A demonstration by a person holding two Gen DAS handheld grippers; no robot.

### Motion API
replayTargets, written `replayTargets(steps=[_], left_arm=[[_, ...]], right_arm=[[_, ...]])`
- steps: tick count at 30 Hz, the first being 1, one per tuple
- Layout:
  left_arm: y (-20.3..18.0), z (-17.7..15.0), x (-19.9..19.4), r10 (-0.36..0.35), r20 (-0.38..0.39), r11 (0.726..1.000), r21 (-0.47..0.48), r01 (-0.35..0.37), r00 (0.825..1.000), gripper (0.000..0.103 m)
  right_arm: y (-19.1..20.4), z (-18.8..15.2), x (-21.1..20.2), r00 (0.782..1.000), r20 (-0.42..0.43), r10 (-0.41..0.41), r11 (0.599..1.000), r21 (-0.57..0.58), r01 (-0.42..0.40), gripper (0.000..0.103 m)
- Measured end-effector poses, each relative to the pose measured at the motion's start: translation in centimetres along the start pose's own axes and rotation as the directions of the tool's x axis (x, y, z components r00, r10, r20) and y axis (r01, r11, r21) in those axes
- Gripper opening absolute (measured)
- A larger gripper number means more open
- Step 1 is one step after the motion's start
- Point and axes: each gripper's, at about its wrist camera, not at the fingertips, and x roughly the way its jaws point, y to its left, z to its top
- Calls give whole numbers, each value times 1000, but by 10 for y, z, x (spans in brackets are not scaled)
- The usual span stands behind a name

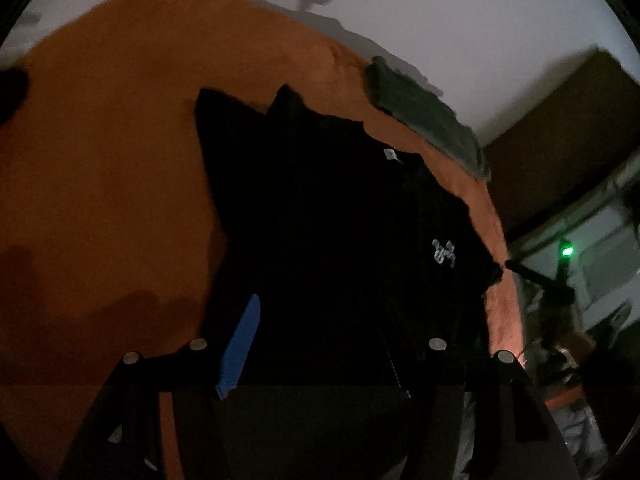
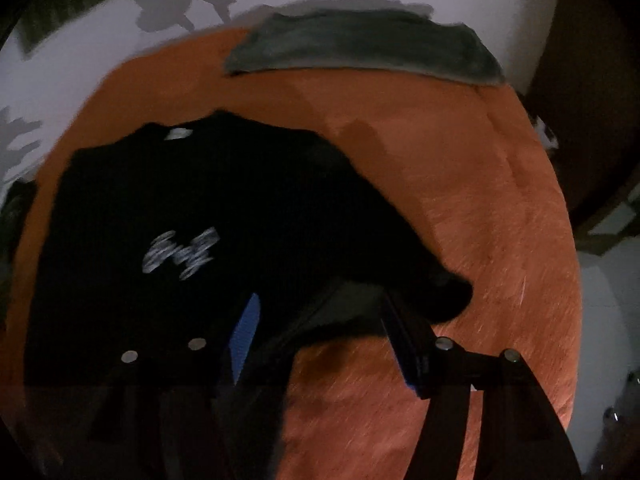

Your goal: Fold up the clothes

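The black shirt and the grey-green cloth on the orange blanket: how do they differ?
The black shirt lies spread out near the claws and bears a pale chest print; the grey-green cloth is plain, smaller in view, and lies at the far edge of the orange blanket. A shirt sleeve runs toward the right claw; the cloth is untouched. Both rest on the blanket.

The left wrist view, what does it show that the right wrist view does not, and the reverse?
Only the left wrist view shows a small green light at the right edge. Only the right wrist view shows the black shirt's long sleeve stretched across the orange plush cover. Both show the black shirt with its white chest logo and a folded grey-green cloth.
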Motion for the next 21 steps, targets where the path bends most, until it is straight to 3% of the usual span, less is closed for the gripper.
replayTargets(steps=[2,3,4,5,7,10,21], left_arm=[[0,-9,1,-23,-10,1000,-22,22,1000,62],[-1,-15,0,-22,-17,1000,-11,22,1000,62],[-2,-20,-3,-12,-20,1000,7,13,1000,62],[-4,-25,-6,-3,-22,1000,25,3,1000,62],[-5,-36,-18,39,27,998,52,-40,999,62],[0,-50,-34,43,64,999,31,-45,997,62],[29,-80,-47,38,28,997,-69,-36,999,62]], right_arm=[[-3,6,12,1000,-1,-2,1000,14,2,57],[-3,7,20,1000,-10,2,1000,17,-2,37],[-3,8,28,1000,-20,7,1000,19,-7,10],[-3,4,32,999,-35,-10,1000,11,11,1],[-4,-12,32,998,-58,-39,999,9,39,2],[-15,-40,24,998,-62,-28,997,68,32,2],[-53,-142,-5,997,-73,13,960,280,8,1]])
